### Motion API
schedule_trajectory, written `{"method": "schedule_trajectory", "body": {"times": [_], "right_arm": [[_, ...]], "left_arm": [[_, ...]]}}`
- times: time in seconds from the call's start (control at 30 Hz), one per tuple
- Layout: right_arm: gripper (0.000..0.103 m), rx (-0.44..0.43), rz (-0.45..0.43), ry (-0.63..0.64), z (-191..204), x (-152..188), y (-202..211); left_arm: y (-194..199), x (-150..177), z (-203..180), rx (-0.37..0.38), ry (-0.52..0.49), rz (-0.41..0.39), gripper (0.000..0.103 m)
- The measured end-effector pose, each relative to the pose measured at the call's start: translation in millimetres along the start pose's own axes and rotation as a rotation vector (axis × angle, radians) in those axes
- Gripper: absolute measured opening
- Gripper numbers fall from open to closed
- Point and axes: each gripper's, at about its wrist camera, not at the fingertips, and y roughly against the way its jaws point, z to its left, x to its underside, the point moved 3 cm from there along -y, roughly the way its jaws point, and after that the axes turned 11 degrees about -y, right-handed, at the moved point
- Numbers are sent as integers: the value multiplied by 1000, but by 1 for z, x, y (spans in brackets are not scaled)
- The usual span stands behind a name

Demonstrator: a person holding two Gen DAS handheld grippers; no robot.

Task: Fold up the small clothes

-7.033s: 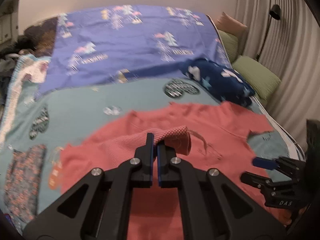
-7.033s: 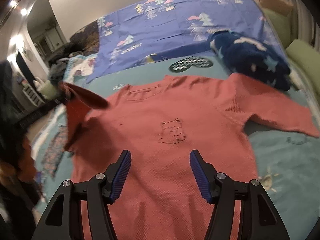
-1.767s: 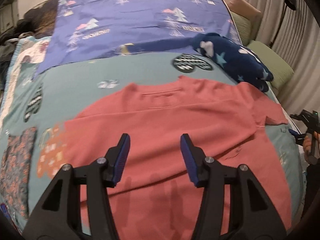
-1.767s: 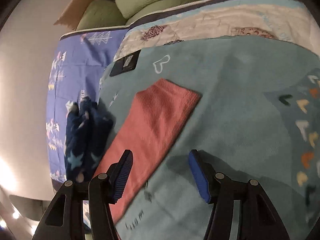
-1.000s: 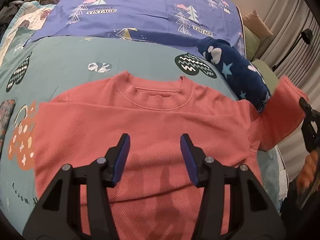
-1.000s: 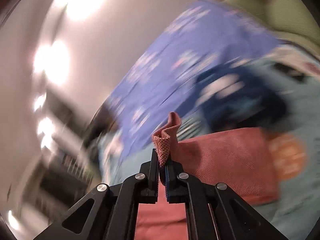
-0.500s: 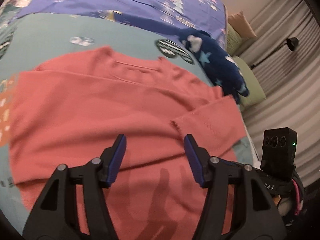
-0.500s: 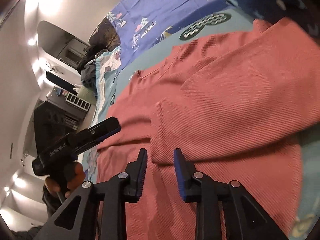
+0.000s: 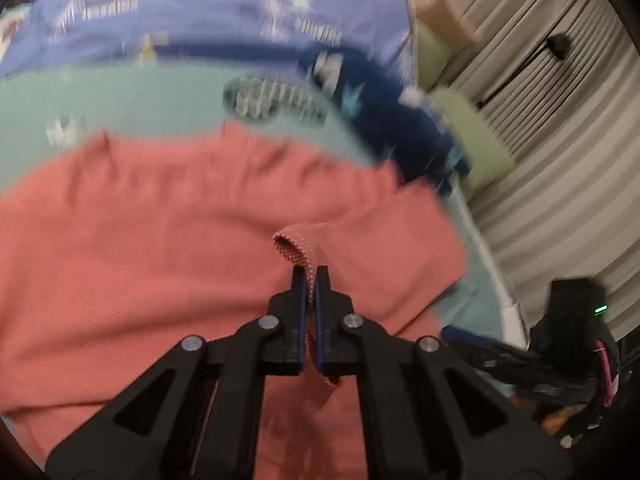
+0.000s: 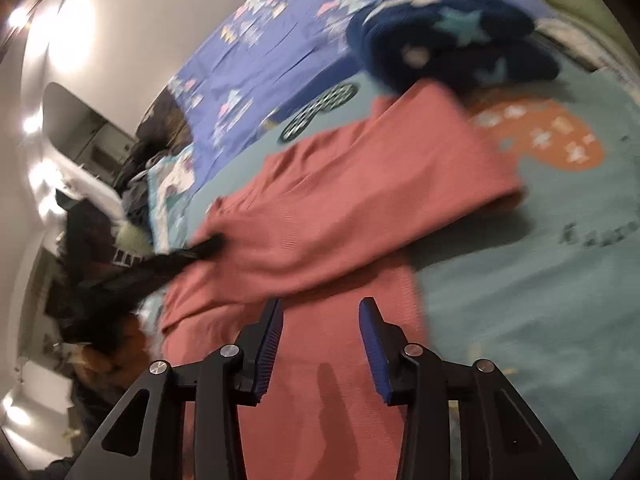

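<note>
- Left wrist view: the left gripper (image 9: 310,280) has just closed, its fingers pinched on the cuff of the right sleeve (image 9: 304,246) of a coral-red sweater (image 9: 140,220), which lies spread across the centre of the frame on a teal bedspread (image 9: 120,96).
- Right wrist view: the right gripper (image 10: 320,344), low in the frame, has just been opening; its fingers stand about half apart with nothing between them, hovering over the sweater's lower body (image 10: 320,380).
- The sleeve lies folded across the chest, running from centre left toward the upper right of this frame, where a dark blue starred blanket (image 10: 452,40) sits at its far end.
- The left gripper appears blurred at centre left here, meeting the red cloth.
- The step in hand appears to be tucking in the second sleeve, with the cuff passed from one gripper to the other.
- The next move likely calls for drawing the pinched cuff across the body and laying it flat, then releasing; the free right gripper could steady the shirt or go for the hem.
- Motion blur hides the finer creases.
</note>
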Motion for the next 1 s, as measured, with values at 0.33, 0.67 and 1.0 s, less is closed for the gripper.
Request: {"method": "schedule_trajectory", "body": {"times": [0.33,0.67,1.0], "right_arm": [[50,153,-18,43,2,-10,-2],[50,230,8,103,15,-14,-21],[52,274,4,119,9,-25,-16]], "left_arm": [[109,-28,56,-247,-77,-139,5],[104,25,135,-321,108,-31,5],[91,72,175,-432,235,38,49]]}}
